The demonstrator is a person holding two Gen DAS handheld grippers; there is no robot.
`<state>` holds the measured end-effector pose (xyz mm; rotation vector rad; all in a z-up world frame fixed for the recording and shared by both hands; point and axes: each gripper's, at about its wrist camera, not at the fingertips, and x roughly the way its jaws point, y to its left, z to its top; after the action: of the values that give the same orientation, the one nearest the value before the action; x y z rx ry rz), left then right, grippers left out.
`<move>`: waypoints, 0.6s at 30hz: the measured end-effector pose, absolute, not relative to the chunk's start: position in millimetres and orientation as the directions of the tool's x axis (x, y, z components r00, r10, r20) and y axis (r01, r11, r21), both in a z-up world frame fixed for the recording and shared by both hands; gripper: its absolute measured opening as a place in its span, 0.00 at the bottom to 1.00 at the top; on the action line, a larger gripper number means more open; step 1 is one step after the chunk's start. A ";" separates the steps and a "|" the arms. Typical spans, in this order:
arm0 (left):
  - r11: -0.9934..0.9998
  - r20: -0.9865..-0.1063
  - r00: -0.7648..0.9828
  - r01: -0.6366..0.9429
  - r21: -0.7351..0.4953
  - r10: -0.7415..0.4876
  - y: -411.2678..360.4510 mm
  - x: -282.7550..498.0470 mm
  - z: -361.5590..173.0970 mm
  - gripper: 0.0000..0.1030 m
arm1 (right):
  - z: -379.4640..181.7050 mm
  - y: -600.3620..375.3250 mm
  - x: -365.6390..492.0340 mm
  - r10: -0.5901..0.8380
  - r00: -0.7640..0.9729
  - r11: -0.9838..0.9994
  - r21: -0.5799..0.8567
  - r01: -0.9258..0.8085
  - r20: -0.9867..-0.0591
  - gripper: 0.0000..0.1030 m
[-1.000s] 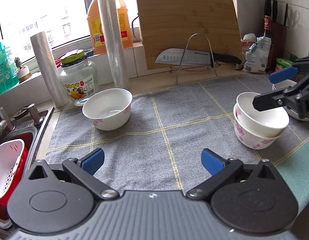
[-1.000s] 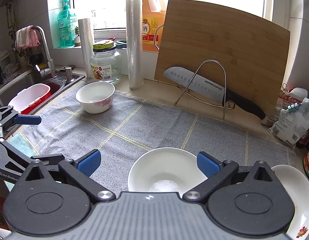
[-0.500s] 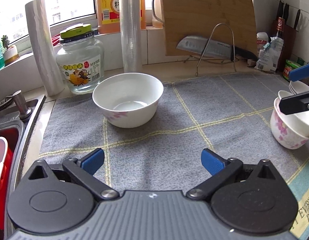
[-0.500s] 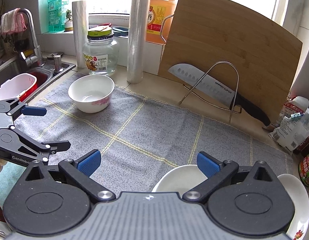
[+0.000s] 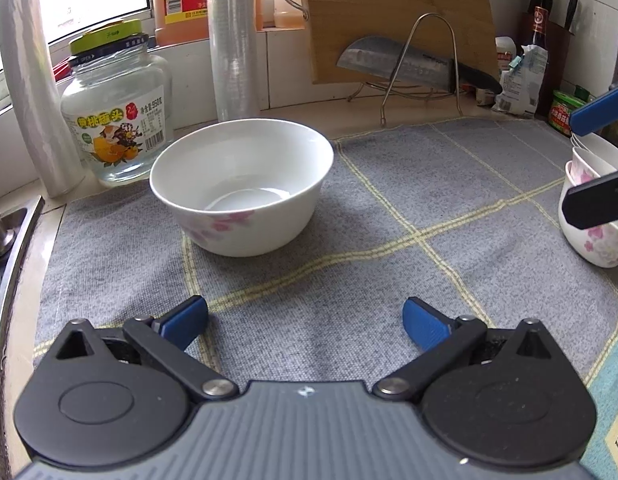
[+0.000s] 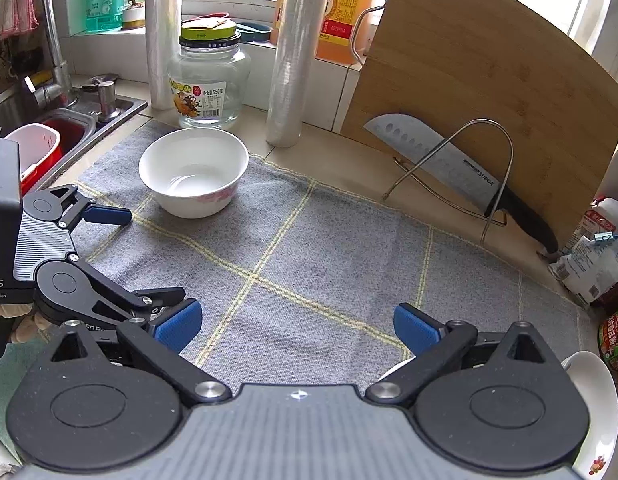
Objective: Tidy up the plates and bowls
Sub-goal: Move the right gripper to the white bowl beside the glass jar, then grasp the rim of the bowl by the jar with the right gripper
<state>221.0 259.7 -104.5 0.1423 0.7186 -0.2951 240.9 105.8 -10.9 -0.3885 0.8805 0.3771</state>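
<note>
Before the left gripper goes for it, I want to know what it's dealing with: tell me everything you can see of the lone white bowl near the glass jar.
The bowl is glossy white, ceramic by its look, with pink flowers on its outer wall. It stands upright and apart on the grey checked cloth, empty but for a shiny patch at the bottom, perhaps water. The glass jar is just behind it.

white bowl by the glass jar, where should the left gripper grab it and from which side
Grip the near rim of the white bowl, one finger inside the wall and one outside, coming in low from the left gripper. It sits upright and empty, too wide to span, and the glass jar crowds its far side.
</note>
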 end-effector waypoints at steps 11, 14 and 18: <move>0.966 -0.628 0.752 0.259 0.006 -0.198 264.7 226.9 -106.5 0.99 | -13.9 141.1 267.1 0.206 0.551 0.829 -0.156 -0.537 -0.809 1.00; 0.975 -0.608 0.773 0.222 -0.004 -0.178 272.5 231.3 -102.1 0.99 | -15.3 145.0 277.4 0.228 0.533 0.825 -0.129 -0.550 -0.815 1.00; 0.979 -0.586 0.794 0.204 0.005 -0.163 276.7 237.3 -98.5 0.99 | -17.5 147.7 293.7 0.255 0.519 0.828 -0.092 -0.553 -0.816 1.00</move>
<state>237.3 276.7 -98.5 0.0691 0.6234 -0.1976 293.7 147.7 -17.5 -0.3644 0.9040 0.4978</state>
